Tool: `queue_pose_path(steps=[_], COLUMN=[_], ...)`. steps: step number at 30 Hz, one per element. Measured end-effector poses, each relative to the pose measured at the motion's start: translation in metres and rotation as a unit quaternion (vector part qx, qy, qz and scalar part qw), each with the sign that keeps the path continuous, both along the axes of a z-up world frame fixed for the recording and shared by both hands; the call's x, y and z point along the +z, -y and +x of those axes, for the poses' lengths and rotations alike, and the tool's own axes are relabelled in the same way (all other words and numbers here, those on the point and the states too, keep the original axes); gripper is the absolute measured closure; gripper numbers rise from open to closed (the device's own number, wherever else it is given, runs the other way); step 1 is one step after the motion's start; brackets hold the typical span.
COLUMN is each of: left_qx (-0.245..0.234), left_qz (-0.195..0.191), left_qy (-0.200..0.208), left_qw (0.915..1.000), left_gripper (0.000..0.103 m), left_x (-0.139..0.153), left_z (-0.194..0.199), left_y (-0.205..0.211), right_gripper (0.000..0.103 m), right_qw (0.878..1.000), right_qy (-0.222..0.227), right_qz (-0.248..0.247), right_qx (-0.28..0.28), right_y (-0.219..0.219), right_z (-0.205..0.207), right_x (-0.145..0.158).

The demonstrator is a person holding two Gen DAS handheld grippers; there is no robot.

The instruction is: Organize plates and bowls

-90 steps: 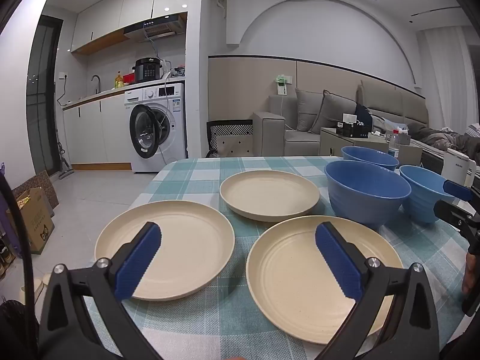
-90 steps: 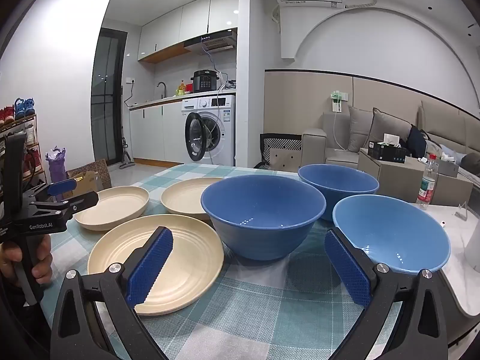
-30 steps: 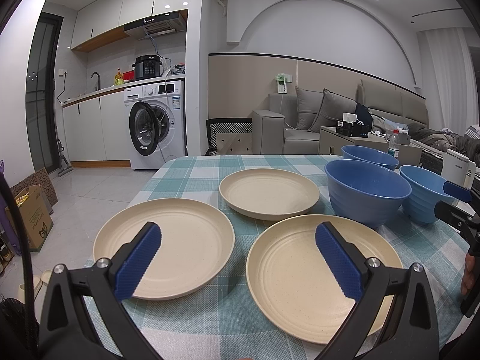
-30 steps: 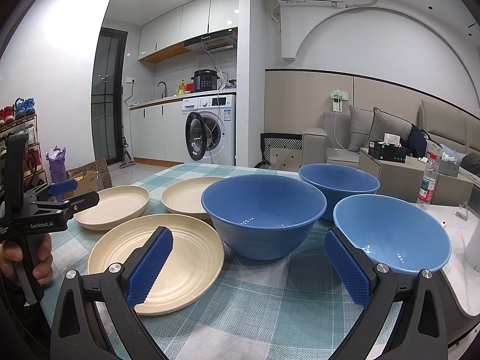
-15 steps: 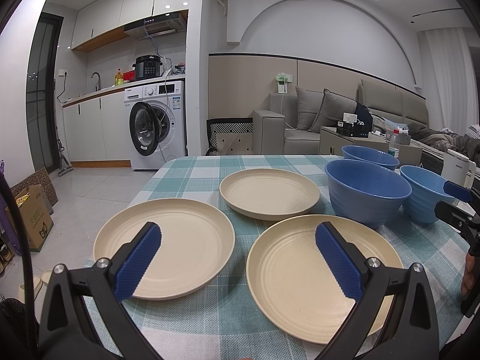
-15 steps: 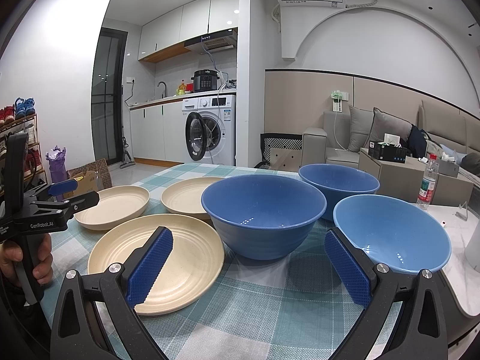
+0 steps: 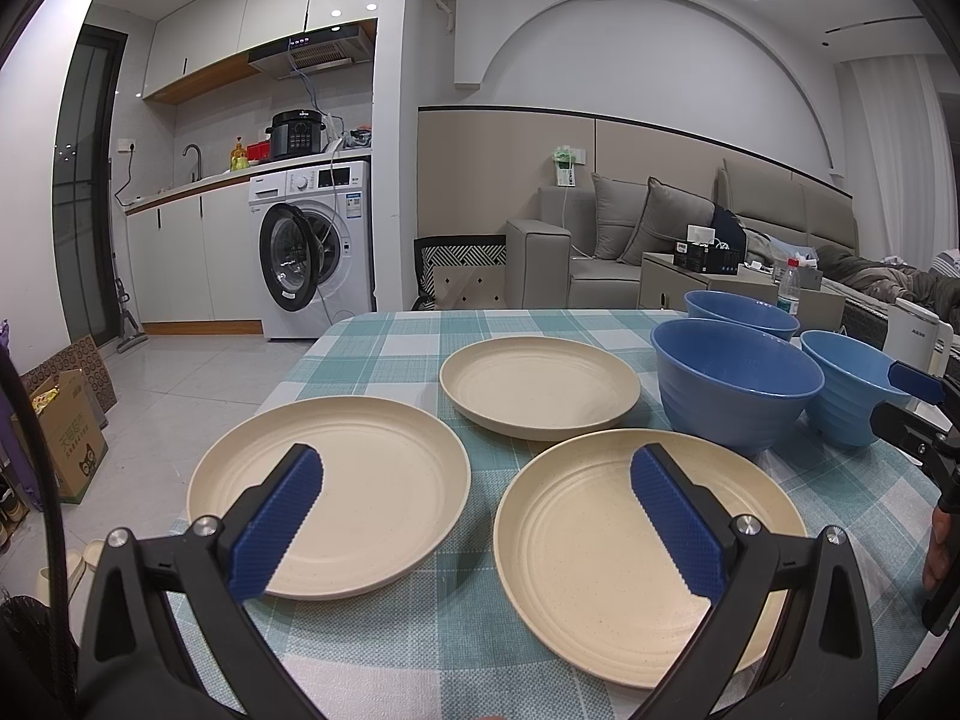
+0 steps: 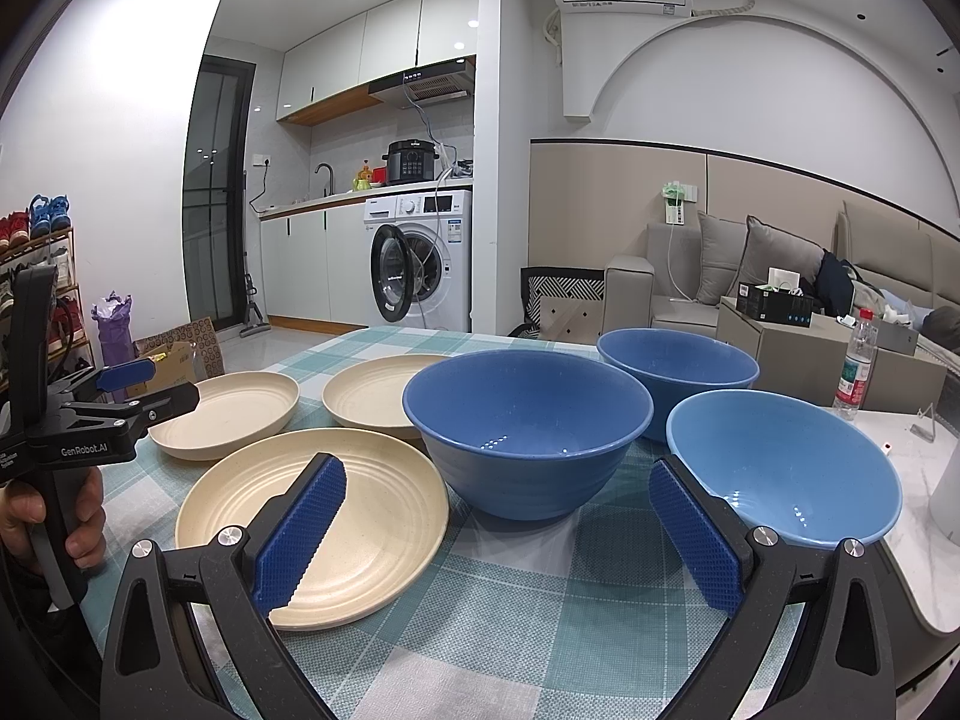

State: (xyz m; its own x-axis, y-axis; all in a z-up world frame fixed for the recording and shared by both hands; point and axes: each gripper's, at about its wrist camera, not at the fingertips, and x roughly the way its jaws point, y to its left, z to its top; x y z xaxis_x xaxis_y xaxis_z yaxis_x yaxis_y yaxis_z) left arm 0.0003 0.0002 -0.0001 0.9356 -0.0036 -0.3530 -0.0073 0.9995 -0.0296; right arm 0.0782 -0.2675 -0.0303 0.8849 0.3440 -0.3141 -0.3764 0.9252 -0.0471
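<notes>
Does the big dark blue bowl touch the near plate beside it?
Cannot tell. In the right wrist view the dark blue bowl overlaps the near plate's edge, hiding any gap. The left wrist view hides it too.

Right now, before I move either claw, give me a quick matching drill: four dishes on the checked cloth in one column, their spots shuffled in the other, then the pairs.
Things:
1. light blue bowl
2. near dark blue bowl
3. ridged plate
4. far plate

Places:
A. in front of the left claw, toward its right finger
B. table's right edge, by the right claw
C. behind both near plates
D. between the ridged plate and the light blue bowl

Pairs: 1-B, 2-D, 3-A, 4-C
</notes>
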Motion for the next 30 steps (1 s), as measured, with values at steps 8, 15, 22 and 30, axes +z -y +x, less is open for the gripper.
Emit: queue_pose_path(steps=[8,15,22,30], left_qx=[0.001,0.000,0.004,0.008], left_qz=[0.000,0.000,0.000,0.001], left_qy=[0.000,-0.001,0.003,0.004], left_qw=[1.0000,1.0000,1.0000,1.0000], left_gripper=[0.000,0.000,0.000,0.000], left_x=[0.0000,0.0000,0.0004,-0.0036], left_z=[0.0001,-0.0001,-0.0023,-0.0051], left_y=[0.0000,0.0001,0.0006,-0.0057], right_gripper=[0.000,0.000,0.000,0.000], right_qw=[1.000,1.000,1.000,1.000], right_qy=[0.000,0.000,0.000,-0.007], right_qz=[0.000,0.000,0.000,-0.009], right_qx=[0.000,0.000,0.000,-0.007], right_y=[0.0000,0.0001,0.0001,-0.0027], right_z=[0.0000,-0.0002,-0.0003,0.0023], right_x=[0.0001,0.0002,0.0003,-0.0009])
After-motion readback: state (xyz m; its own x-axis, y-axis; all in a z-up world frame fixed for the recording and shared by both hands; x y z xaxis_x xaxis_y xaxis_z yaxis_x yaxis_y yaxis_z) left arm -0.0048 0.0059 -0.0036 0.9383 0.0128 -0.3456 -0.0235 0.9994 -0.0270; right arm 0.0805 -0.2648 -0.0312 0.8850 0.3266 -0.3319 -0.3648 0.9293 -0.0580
